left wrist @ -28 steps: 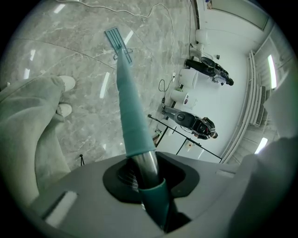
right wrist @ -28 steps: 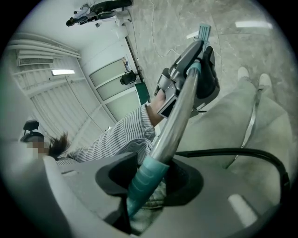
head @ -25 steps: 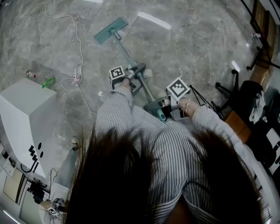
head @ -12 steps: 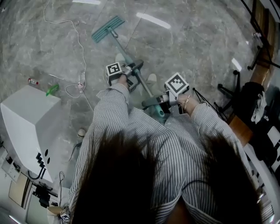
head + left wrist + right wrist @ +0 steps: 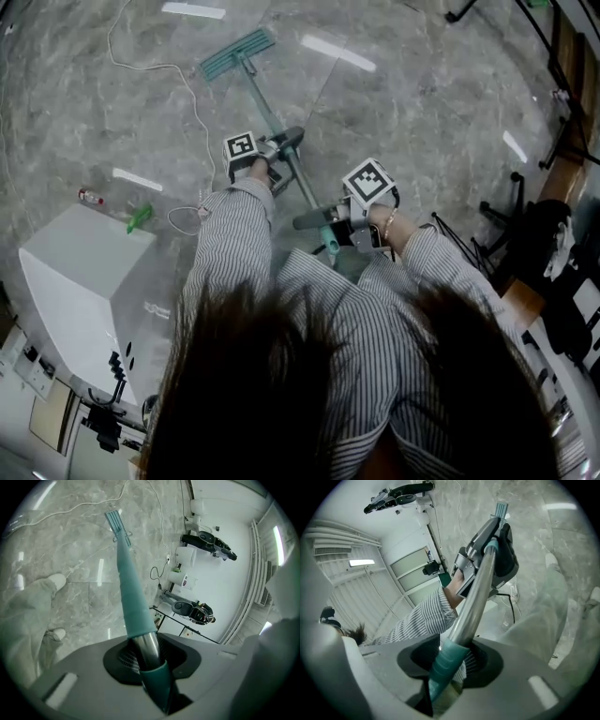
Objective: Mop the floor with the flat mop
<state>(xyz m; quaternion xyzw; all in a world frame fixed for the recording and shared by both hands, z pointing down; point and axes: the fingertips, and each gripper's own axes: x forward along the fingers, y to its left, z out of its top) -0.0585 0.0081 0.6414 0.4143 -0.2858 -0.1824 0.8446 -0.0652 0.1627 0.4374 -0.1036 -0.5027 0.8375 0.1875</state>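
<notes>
Mop head (image 5: 236, 53) of flat mop sits flat on grey marble floor (image 5: 441, 112) at far side of head view, w/ pole (image 5: 265, 105) slanting back toward person. Left gripper (image 5: 284, 142) is clamped on pole approx. midway; left gripper view shows jaws closed round bare metal stretch betw. two teal sleeves. Right gripper (image 5: 317, 221) is clamped nearer person, jaws closed where ribbed teal grip meets metal, close to pole's near end. Striped sleeves reach to both grippers. White cable (image 5: 183, 84) snakes over floor left of mop, not touching it. White box (image 5: 80, 272) stands at left; green item (image 5: 139, 217) and red-capped bottle (image 5: 91, 197) lie just beyond it. White shoe (image 5: 55, 580) is on floor left of pole.
</notes>
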